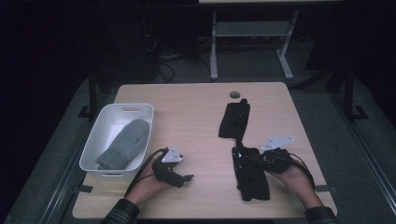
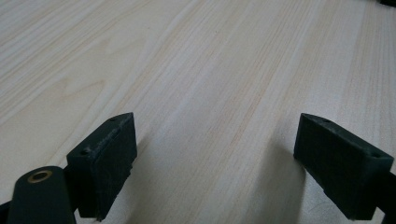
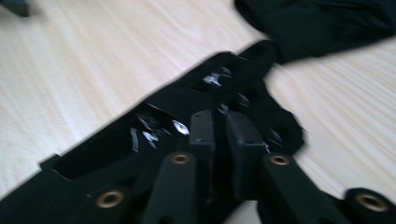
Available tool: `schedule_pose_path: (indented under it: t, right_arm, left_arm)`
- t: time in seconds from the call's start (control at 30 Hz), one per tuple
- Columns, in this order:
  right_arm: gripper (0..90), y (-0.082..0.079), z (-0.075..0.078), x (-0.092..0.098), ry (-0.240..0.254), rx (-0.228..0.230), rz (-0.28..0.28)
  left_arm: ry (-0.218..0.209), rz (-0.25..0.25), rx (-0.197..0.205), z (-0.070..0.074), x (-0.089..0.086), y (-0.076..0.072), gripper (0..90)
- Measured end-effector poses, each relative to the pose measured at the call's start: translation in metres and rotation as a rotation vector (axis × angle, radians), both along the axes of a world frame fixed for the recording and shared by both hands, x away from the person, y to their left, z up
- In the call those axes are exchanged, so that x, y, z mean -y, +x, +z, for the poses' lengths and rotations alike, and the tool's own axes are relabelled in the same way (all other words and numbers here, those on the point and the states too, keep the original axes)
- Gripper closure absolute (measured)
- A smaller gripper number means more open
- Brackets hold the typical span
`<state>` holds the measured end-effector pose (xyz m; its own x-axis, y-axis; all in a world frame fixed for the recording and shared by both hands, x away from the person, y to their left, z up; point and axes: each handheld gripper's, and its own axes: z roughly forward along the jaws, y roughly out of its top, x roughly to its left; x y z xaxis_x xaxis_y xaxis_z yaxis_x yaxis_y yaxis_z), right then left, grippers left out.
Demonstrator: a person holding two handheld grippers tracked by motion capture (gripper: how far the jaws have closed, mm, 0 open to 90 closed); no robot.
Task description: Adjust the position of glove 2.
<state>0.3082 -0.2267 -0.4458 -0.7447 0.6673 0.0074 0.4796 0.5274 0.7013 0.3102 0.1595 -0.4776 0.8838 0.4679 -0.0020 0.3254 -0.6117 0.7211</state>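
Sorting gloves into a bin, judging by the layout. A white bin [image 1: 93, 147] is sitting at the left edge of the counter [image 1: 196, 112], and one grey mitten [image 1: 122, 144] is already lying inside it, slanted along the bin's length. That part looks done.

Two black gloves are still lying out on the counter. The far black glove [image 1: 235, 119] is resting near the middle, toward the back, untouched. The near black glove [image 1: 251, 172] is lying flat in front of the person's right hand, its fingertips just short of the far one.

The right hand-held gripper [image 1: 239, 156] is working over the near black glove [image 3: 154, 140]. In the right gripper view its jaws are standing close together with a narrow gap between them, right over the glove's printed fabric; motion blur is making it hard to tell whether any cloth is pinched between the pads, so I cannot tell if it has a grip.

The left hand-held gripper [image 1: 187, 177] is resting low over bare counter between the bin and the gloves, jaws spread wide with nothing between them in the left gripper view [image 2: 212, 158].

Judgement: roughly a third along. Both black gloves are waiting to be lifted and carried across to the bin, the near one first.
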Motion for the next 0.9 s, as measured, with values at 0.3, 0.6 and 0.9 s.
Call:
schedule_pose_path:
  t: [0.3, 0.6, 0.9]
  right_arm:
    - [46.5, -0.005, -0.008, 0.038, 0.026, 0.023, -0.137]
    - [28.9, -0.003, -0.03, 0.061, 0.029, 0.01, -0.183]
    - [15.8, -0.001, -0.037, 0.06, 0.048, 0.007, -0.199]
  left_arm:
    - [0.0, 0.004, -0.003, 0.0, 0.0, 0.0, 12.4]
    - [-0.005, 0.01, 0.001, 0.0, 0.001, 0.001, 16.0]
    - [-0.011, -0.007, -0.008, 0.007, 0.01, 0.007, 56.2]
